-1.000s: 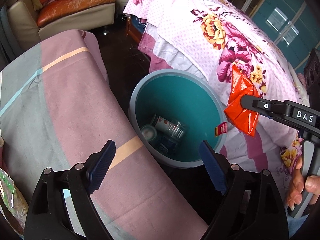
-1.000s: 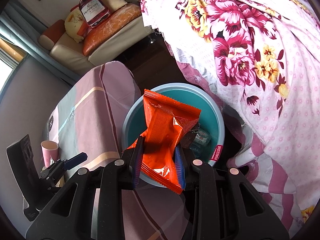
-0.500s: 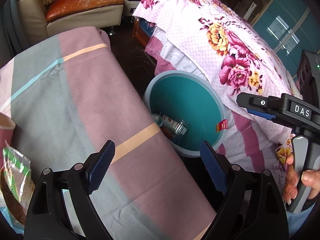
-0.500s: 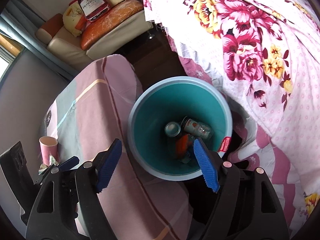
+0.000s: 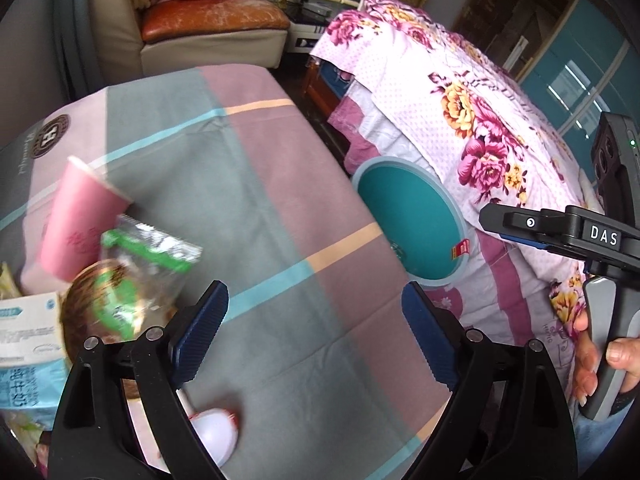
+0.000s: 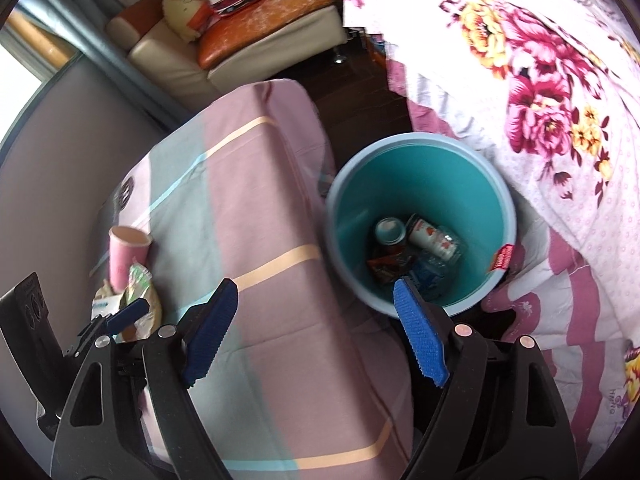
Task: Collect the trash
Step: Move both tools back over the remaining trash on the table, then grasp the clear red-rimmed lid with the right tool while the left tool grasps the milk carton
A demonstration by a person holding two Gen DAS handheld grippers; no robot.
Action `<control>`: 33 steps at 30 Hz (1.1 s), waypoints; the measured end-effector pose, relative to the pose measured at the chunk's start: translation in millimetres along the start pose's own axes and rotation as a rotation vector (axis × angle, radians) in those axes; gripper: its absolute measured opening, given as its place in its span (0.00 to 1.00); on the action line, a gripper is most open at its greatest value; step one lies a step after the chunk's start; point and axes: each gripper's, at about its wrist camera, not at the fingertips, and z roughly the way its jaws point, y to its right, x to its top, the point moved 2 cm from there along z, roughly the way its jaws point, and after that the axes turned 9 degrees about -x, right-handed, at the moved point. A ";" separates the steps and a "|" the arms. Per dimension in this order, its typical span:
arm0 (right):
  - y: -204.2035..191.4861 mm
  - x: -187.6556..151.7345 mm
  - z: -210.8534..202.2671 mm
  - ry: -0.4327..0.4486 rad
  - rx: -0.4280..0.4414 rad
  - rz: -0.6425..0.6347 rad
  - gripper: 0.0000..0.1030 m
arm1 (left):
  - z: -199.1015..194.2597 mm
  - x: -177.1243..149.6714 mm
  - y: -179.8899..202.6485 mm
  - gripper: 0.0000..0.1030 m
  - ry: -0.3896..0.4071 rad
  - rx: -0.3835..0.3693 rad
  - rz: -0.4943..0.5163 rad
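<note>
A teal bin [image 6: 420, 176] stands on the floor between the table and the bed. It holds two cans [image 6: 390, 230] and the orange wrapper [image 6: 386, 266]. My right gripper [image 6: 316, 288] hangs over the table edge beside the bin, its jaws opening with nothing between them. My left gripper [image 5: 314, 292] is over the striped tablecloth [image 5: 260, 184], its jaws opening and empty. Left of it lie a pink paper cup [image 5: 76, 224], a green snack bag [image 5: 148, 248], a milk carton [image 5: 24, 340] and a white spoon-like piece [image 5: 214, 432].
A bed with a floral quilt [image 5: 460, 120] presses against the bin on the right. A sofa [image 5: 192, 28] with cushions stands at the back. Dark floor shows between table and bed. A hand [image 5: 608, 360] grips the right gripper's handle.
The right gripper opened and the orange wrapper dropped into the bin. Both grippers moved left, away from the bin and over the table; the cup and snack bag came into the left view.
</note>
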 end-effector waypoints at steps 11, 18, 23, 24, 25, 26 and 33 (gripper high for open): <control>-80.7 -25.9 -13.0 -0.021 0.017 -0.149 0.79 | -76.4 -39.0 -65.5 0.86 0.035 0.130 0.031; -133.3 -51.6 -3.3 -0.083 0.027 -0.262 0.79 | -120.2 -61.2 -124.1 0.86 0.025 0.255 0.043; -159.1 -74.5 4.5 -0.120 0.022 -0.334 0.79 | -140.0 -76.7 -173.7 0.86 0.028 0.289 -0.031; -163.2 -77.9 7.1 -0.126 0.020 -0.343 0.79 | -143.3 -79.7 -184.3 0.86 0.034 0.288 -0.058; -167.0 -82.3 9.9 -0.136 0.018 -0.351 0.79 | -145.0 -82.0 -190.8 0.86 0.039 0.284 -0.077; -170.3 -85.9 13.0 -0.145 0.016 -0.357 0.79 | -146.8 -85.3 -198.1 0.86 0.045 0.271 -0.105; -192.8 -104.7 35.7 -0.212 0.026 -0.390 0.79 | -145.0 -103.1 -201.3 0.74 0.046 0.204 -0.119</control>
